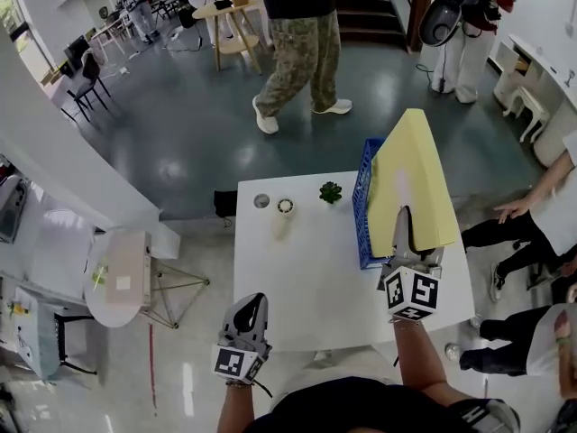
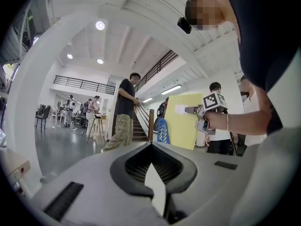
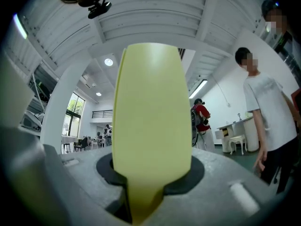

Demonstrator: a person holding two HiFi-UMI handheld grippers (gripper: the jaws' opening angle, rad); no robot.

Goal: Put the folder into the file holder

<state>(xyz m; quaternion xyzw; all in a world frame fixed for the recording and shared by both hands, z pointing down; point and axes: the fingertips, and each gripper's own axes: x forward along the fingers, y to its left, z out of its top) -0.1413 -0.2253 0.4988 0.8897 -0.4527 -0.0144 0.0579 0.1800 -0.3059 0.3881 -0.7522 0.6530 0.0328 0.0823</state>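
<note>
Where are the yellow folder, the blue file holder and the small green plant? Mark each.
yellow folder (image 1: 410,174), head view, middle of its broad face.
blue file holder (image 1: 362,213), head view, on its left mesh wall.
small green plant (image 1: 331,192), head view, on its leaves.

The folder (image 1: 410,174) stands clamped in the right tool (image 1: 407,233), rising ahead of it above the file holder (image 1: 362,219), which sits on the tabletop (image 1: 297,278) just left of that tool. The left tool (image 1: 250,309) is well apart to the left, with a small plant (image 1: 331,192) far ahead of it.
</note>
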